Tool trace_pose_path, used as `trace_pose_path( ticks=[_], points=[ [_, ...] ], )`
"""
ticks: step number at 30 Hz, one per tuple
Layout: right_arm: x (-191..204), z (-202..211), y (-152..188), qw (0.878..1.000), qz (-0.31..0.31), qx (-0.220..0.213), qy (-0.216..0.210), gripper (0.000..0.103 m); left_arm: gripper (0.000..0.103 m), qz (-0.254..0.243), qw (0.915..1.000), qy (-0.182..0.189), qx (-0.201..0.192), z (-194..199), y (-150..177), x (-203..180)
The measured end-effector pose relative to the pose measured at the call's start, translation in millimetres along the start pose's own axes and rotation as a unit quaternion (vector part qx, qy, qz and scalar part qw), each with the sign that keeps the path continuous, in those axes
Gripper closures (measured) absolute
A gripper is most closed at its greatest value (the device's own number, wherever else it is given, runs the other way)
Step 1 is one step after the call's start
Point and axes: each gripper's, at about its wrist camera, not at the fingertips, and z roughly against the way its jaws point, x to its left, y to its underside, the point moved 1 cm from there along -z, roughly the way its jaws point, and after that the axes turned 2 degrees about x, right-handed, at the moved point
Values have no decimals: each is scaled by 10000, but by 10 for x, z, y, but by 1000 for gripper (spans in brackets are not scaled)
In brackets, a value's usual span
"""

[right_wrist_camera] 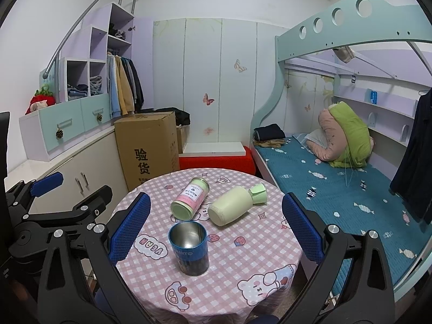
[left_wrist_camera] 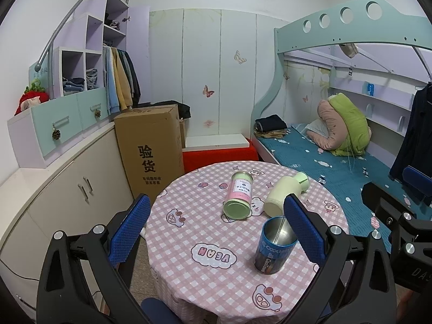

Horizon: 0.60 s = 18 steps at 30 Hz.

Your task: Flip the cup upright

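Observation:
A blue metal cup (left_wrist_camera: pixel 273 245) stands upright with its open mouth up on the round table with a pink checked cloth (left_wrist_camera: pixel 216 283); it also shows in the right wrist view (right_wrist_camera: pixel 189 247). My left gripper (left_wrist_camera: pixel 216 232) is open and empty, its right finger pad (left_wrist_camera: pixel 302 232) just beside the cup. My right gripper (right_wrist_camera: pixel 216 229) is open and empty, held back from the cup, which sits between its fingers in view. The left gripper shows at the left of the right wrist view (right_wrist_camera: pixel 67 197).
A pink-labelled jar (right_wrist_camera: pixel 190 198) and a cream bottle with a green cap (right_wrist_camera: pixel 235 205) lie on their sides behind the cup. A cardboard box (left_wrist_camera: pixel 149 148) stands left of the table, a bunk bed (left_wrist_camera: pixel 337 167) to the right.

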Motion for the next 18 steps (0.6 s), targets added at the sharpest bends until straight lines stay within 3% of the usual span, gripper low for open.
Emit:
trace_pose_path(
  ticks=[18],
  points=[
    [-15, -57, 15, 10000, -8, 44, -10, 5, 8, -48, 9999, -56, -104, -56, 12, 2]
  ],
)
